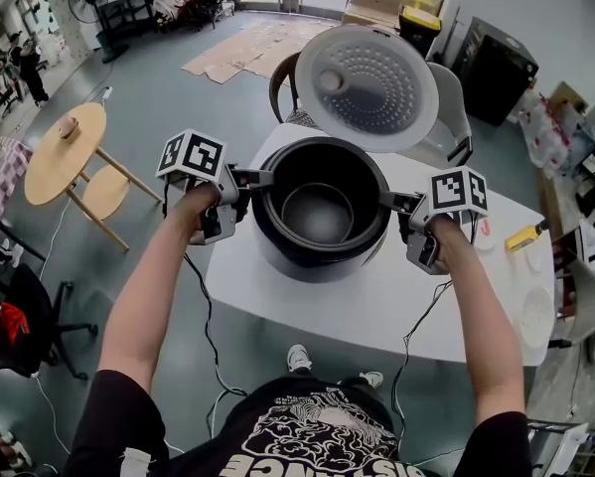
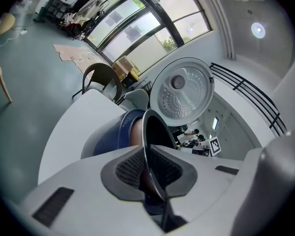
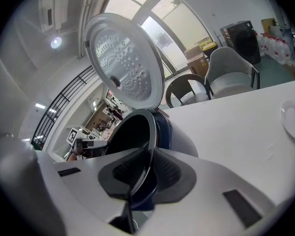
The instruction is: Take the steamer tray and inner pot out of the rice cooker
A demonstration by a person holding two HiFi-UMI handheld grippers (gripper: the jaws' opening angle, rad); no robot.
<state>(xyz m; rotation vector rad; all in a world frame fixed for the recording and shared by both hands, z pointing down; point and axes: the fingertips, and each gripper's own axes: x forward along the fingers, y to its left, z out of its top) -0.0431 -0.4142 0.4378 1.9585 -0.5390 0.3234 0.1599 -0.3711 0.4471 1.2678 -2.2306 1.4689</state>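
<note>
White table in a large room with a grey floor: a person holds a pair of tongs at each side of an open rice cooker.
Near the table's far-left edge the cooker stands with its lid tipped up and back, its dimpled underside showing. The dark inner pot sits in the cooker. The left gripper pinches the pot's thin rim on the left, its jaws nearly together on the edge. The right gripper pinches the rim on the opposite side in the same way. A small yellow thing lies at the table's right. Beyond the table are two chairs, flattened cardboard on the floor, tall windows, and a round wooden table to the left.
</note>
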